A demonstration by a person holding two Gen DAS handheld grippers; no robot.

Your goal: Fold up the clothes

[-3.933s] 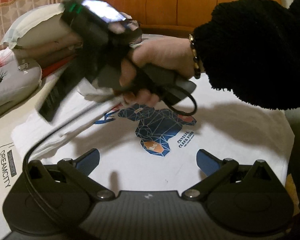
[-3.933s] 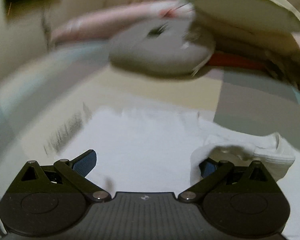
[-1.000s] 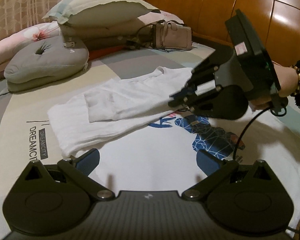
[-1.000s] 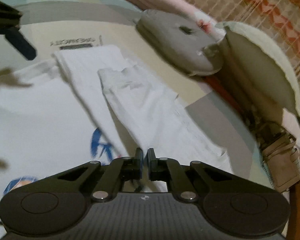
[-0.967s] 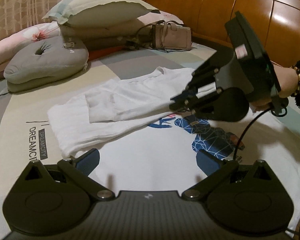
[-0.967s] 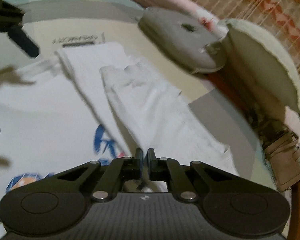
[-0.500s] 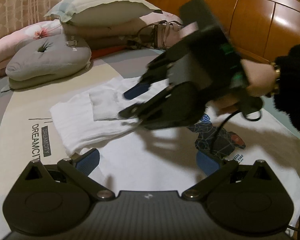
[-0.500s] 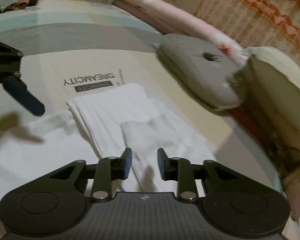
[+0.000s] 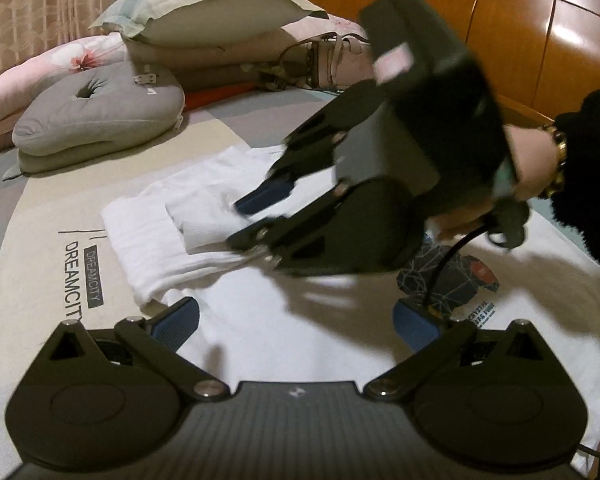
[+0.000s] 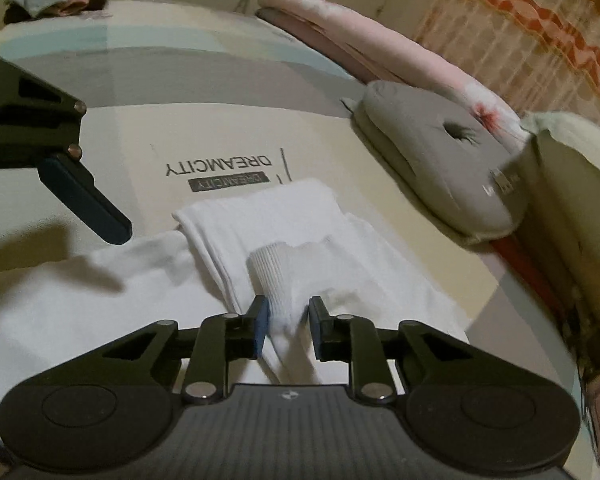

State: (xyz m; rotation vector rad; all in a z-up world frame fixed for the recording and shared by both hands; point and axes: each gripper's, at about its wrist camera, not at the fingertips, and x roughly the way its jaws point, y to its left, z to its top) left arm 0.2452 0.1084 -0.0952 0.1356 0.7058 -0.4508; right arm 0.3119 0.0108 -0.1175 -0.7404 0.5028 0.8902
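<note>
Closing around the sleeve cuff (image 10: 278,276) beside the DREAMCITY print (image 10: 220,168), right gripper (image 10: 287,326) pads not yet pressing; left gripper (image 9: 294,318) hovers wide open, empty.

T-shirt (image 9: 284,320) — white, blue geometric print on the chest, spread flat on the bed | left side folded inward as a long band (image 10: 260,216), edge doubled | sleeve (image 10: 278,280) — ribbed cuff, bunched and raised on top of the folded band
</note>
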